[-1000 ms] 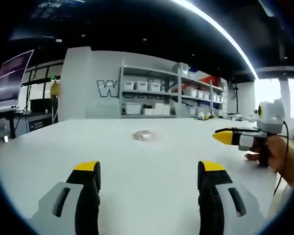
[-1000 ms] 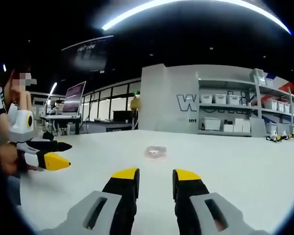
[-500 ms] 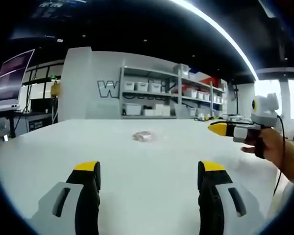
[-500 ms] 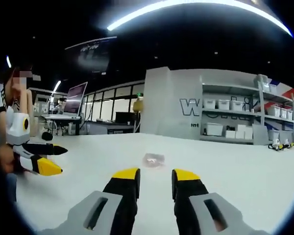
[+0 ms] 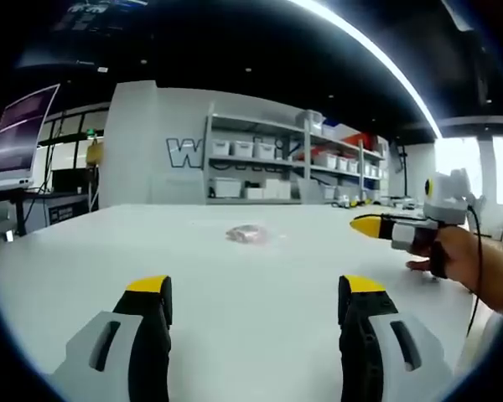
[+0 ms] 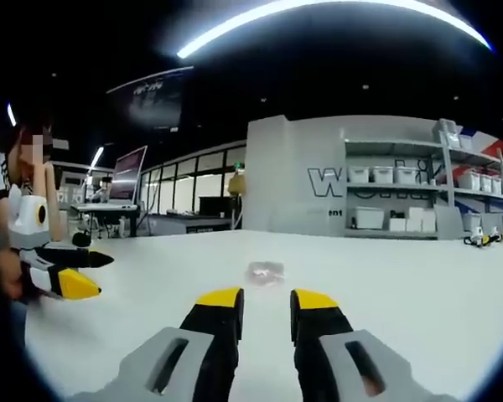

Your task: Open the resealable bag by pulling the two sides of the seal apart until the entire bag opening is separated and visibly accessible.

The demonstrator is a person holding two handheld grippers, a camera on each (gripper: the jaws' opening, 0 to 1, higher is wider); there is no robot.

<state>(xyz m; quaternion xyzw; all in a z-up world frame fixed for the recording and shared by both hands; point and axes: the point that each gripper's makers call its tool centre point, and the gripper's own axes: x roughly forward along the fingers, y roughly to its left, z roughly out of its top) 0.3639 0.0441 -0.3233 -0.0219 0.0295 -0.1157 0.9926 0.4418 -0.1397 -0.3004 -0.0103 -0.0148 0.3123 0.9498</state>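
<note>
The left gripper (image 5: pixel 256 295) hovers over a wide white desk (image 5: pixel 260 268) with its yellow-tipped jaws spread far apart and nothing between them. Ahead of those jaws, well beyond their tips and roughly on the line midway between them, lies the small clear resealable bag (image 5: pixel 247 234), flat on the desk; it is too small and blurred to tell whether its seal is closed. Off to the right of the left jaws, the right gripper (image 5: pixel 367 225) comes into the left gripper view, held by a hand (image 5: pixel 465 261), its yellow tip pointing in toward the bag's side of the desk. It is well apart from the bag.

In the right gripper view, the right gripper (image 6: pixel 265 299) has its jaws only a narrow gap apart, nearly parallel, gripping nothing. The resealable bag (image 6: pixel 266 272) sits just beyond the tips, almost straight ahead of the gap, still apart from both jaws and resting on the desk (image 6: pixel 402 285). To the left of these jaws the left gripper (image 6: pixel 84 274) enters, held by a person at the edge of the view, its black and yellow jaws parted and pointing across the desk.

Behind the desk stand metal shelves (image 5: pixel 268 159) loaded with white bins, against a grey wall with large lettering, and a monitor (image 6: pixel 126 172) stands on a further table to the left.
</note>
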